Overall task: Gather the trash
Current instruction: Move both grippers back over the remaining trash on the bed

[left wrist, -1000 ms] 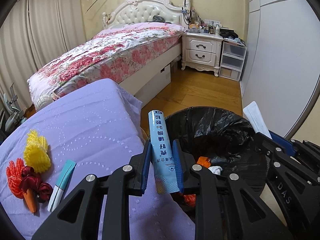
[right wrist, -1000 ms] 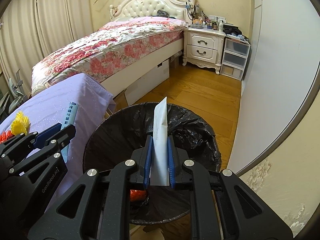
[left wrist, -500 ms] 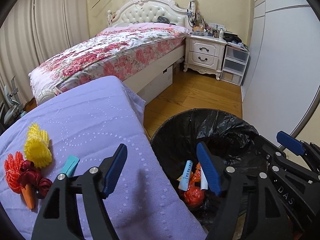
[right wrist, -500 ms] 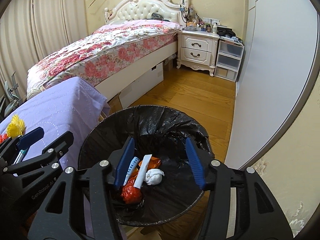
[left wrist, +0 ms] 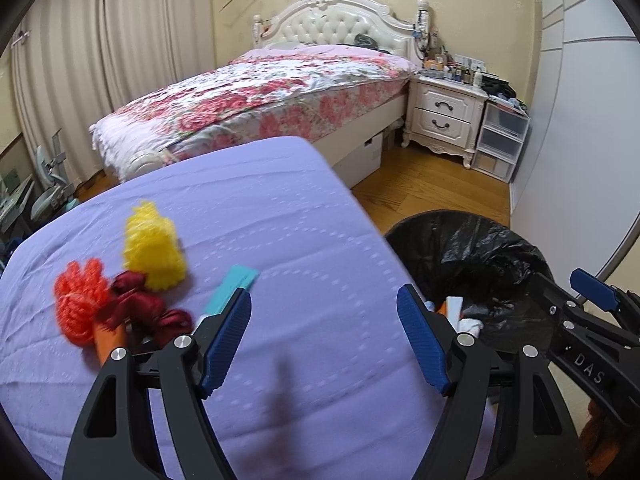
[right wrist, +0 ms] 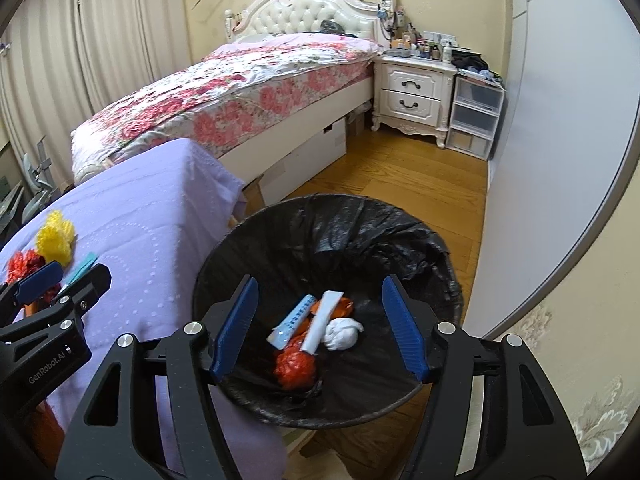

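My left gripper (left wrist: 322,300) hovers over the purple-clothed table (left wrist: 280,220), its jaws opening with nothing between them. Just left of it lie a teal tube (left wrist: 234,284), a yellow foam net (left wrist: 154,248), an orange foam net (left wrist: 78,300) and a dark red ribbon (left wrist: 140,308). My right gripper (right wrist: 320,284) hangs above the black-lined trash bin (right wrist: 360,232), its jaws also opening and empty. Inside the bin lie a blue-and-white tube (right wrist: 294,318), a white tube (right wrist: 324,320), a white crumpled tissue (right wrist: 342,332) and a red net (right wrist: 294,366).
The bin stands on the wooden floor (right wrist: 400,172) against the table's right edge. A bed with a floral cover (right wrist: 240,92) is beyond the table. A white nightstand (right wrist: 412,96) and plastic drawers (right wrist: 474,120) stand at the back. A pale wardrobe door (right wrist: 560,160) runs along the right.
Both grippers opened and let go of their tubes, which now lie in the bin. The left gripper swung left from the bin to above the table.
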